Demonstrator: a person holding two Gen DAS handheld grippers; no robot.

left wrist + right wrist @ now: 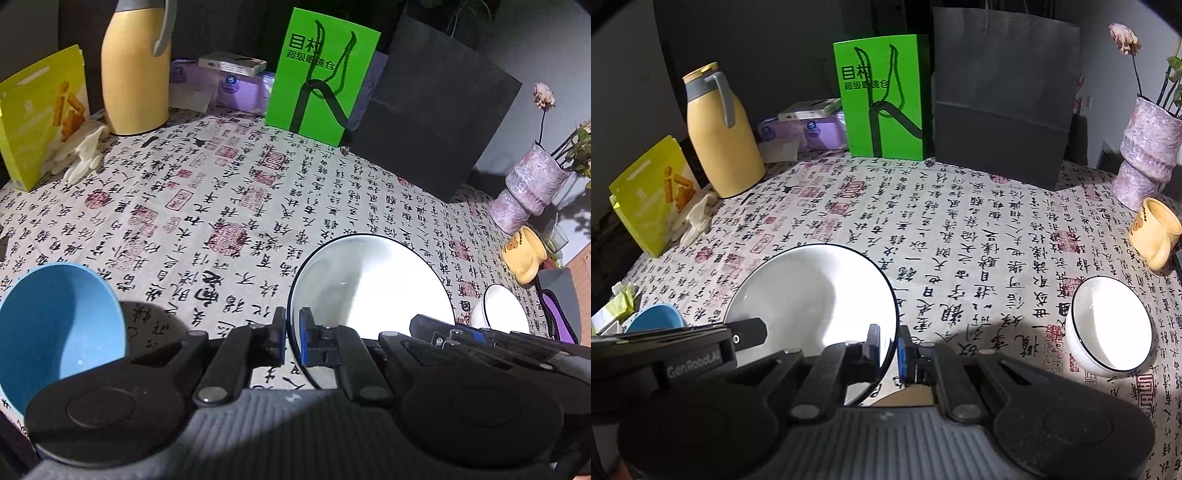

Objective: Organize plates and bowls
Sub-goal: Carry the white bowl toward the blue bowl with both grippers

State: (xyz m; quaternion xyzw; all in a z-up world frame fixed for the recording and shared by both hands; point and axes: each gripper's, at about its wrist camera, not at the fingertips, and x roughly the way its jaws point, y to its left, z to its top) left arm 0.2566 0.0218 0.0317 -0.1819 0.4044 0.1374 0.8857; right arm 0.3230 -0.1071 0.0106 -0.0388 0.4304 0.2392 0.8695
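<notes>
Near edge, centre: white plate [369, 284] with a thin dark rim, pinched on opposite sides of its rim by both grippers and seemingly raised off the calligraphy tablecloth [221, 192].
Left gripper [292, 338]: closed on the plate's left rim.
Right gripper [889, 350]: closed on the plate's right rim.
Other crockery: blue bowl [59, 325] at the near left; white bowl [1108, 325] at the near right, well apart from the plate.
Step in hand: probably carrying the plate toward a stacking spot.
Next move: keep both grips level and matched, lower the plate flat, then release; which spot is meant I cannot tell.
</notes>
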